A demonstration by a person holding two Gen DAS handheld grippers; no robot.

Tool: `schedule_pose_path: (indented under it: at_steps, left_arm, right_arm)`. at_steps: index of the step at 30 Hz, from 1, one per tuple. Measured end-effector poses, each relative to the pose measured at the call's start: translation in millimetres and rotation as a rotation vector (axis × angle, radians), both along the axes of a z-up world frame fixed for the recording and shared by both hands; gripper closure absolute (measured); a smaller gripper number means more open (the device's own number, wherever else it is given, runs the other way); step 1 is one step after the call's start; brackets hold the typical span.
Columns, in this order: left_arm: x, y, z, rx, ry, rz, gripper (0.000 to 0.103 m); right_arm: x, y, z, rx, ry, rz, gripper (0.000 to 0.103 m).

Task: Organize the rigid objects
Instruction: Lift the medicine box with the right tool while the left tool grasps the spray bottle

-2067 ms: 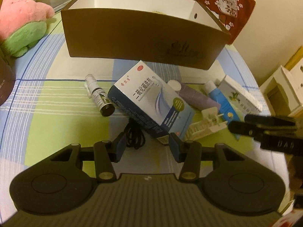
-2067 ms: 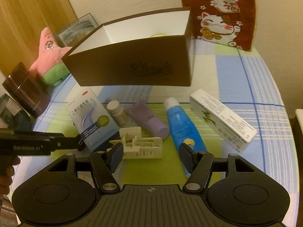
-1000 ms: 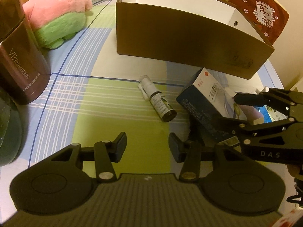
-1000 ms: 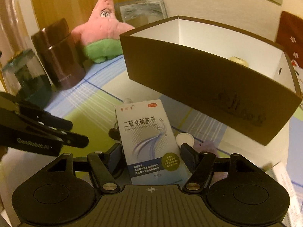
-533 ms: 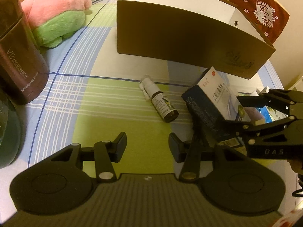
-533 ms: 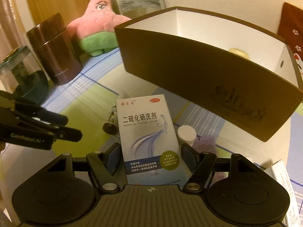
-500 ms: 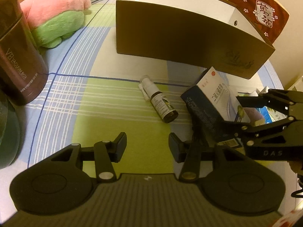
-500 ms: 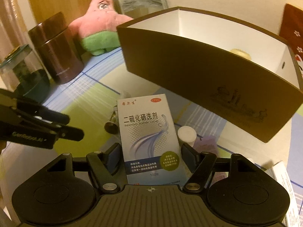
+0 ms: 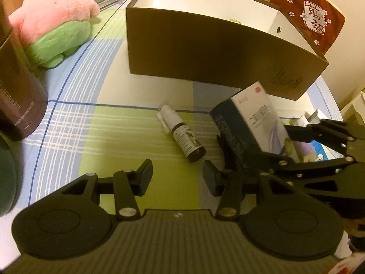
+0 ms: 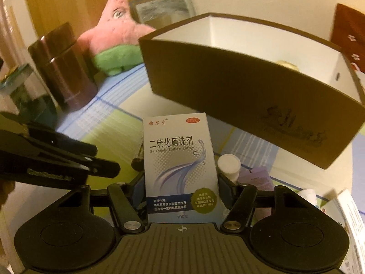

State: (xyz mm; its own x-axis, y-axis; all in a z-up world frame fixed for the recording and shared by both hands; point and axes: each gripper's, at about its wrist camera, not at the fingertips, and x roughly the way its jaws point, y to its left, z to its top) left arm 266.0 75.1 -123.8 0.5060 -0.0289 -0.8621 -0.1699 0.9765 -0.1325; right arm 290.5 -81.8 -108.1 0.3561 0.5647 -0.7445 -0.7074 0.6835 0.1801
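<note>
Medicine box (image 10: 180, 166), white and blue, stands tilted between the right gripper (image 10: 182, 189) fingers, in front of the brown storage box (image 10: 251, 96); its jaws are closing against the carton's 2 sides. Left gripper (image 9: 175, 178): jaws spread, empty, over the checked cloth (image 9: 91, 137). Small spray bottle (image 9: 182, 134) lies just ahead.

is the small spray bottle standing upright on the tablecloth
No, the spray bottle lies on its side on the tablecloth, in front of the brown box.
</note>
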Motion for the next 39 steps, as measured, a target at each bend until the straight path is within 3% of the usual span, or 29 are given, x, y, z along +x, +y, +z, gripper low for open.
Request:
schedule_pose_path:
  at_steps: [12, 17, 23, 30, 39]
  left_arm:
    - [38, -11, -10, 0.013, -0.007, -0.044, 0.066]
    - [44, -1, -18, 0.028, 0.022, -0.053, 0.080]
    - [40, 12, -17, 0.030, 0.030, -0.076, 0.080]
    - [54, 3, -21, 0.055, 0.041, -0.146, 0.080]
    - [63, 1, -27, 0.069, 0.055, -0.167, 0.082]
  right_arm:
    - [0, -27, 27, 0.066, 0.023, -0.161, 0.039]
    - [0, -33, 33, 0.088, 0.039, -0.191, 0.039]
    - [2, -41, 38, 0.099, 0.053, -0.227, 0.039]
    - [4, -47, 42, 0.101, 0.061, -0.263, 0.039]
    - [3, -51, 43, 0.090, 0.066, -0.295, 0.039]
